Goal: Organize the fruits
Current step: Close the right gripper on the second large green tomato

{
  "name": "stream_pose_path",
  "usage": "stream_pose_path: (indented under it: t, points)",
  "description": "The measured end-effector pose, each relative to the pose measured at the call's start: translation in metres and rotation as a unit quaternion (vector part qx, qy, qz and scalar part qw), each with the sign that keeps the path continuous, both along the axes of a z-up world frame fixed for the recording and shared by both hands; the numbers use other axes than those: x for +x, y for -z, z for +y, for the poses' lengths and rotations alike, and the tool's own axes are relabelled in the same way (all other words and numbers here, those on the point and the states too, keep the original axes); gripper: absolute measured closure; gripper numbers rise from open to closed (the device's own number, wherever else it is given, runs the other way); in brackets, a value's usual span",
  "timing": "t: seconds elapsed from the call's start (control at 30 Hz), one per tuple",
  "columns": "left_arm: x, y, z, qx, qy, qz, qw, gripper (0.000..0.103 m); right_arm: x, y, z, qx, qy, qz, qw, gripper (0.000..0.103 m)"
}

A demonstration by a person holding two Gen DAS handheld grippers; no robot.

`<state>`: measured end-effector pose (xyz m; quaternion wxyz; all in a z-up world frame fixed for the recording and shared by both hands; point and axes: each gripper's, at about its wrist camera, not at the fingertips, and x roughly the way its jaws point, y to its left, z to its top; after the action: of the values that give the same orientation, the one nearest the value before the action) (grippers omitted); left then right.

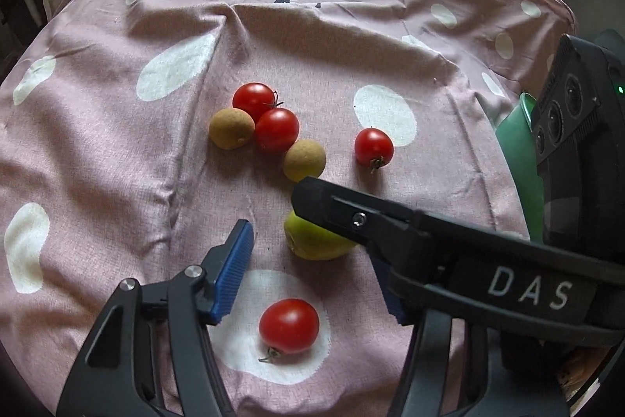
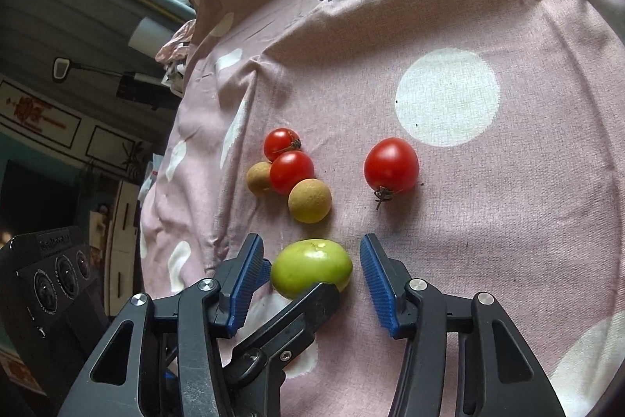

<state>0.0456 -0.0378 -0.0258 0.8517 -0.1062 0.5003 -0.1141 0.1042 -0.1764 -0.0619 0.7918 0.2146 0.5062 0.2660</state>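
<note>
R tool: jaws part-open, green fruit btwn the blue pads. Left-hand pad sits at the fruit's side and looks to be touching it. Right-hand pad is just off it w/ a thin gap showing, so not clamped. Fruit rests on the pink dotted cloth. One black finger of the L tool crosses in front of the fruit's near edge.

Just ahead of R tool: brown fruit, near the green one but apart. Ahead-left past it: front tomato, rear tomato & 2nd brown fruit. These bunch w/ the first brown one, all touching. Ahead-right: lone tomato, stem toward the tool, well apart from the bunch.

L tool: jaws medium-wide, holding nothing. Near tomato lies btwn its fingers, back from the tips, on a white dot, touching neither pad. Its right-hand pad is mostly hidden behind R tool's finger. Just past the tips: the green fruit, half covered by that finger. Far right of L tool: edge of a green tub, behind R tool's body.
</note>
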Motion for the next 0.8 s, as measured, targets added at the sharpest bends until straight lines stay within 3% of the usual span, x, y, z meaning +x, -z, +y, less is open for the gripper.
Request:
stream_pose_path:
  t: [0.07,0.27,0.8]
  points:
    - [-0.001,0.0,-0.003,-0.012,0.009,0.006,0.9999,0.059,0.0,0.001,0.002,0.004,-0.004,0.003,1.0,0.054]
    - [0.0,0.004,-0.007,-0.001,0.009,0.01,0.9999,0.059,-0.003,-0.001,0.009,-0.025,-0.009,-0.016,1.0,0.057]
    - [-0.014,-0.021,-0.012,0.008,0.018,-0.036,0.9992,0.059,-0.02,-0.023,0.006,-0.024,-0.005,-0.051,0.998,0.057]
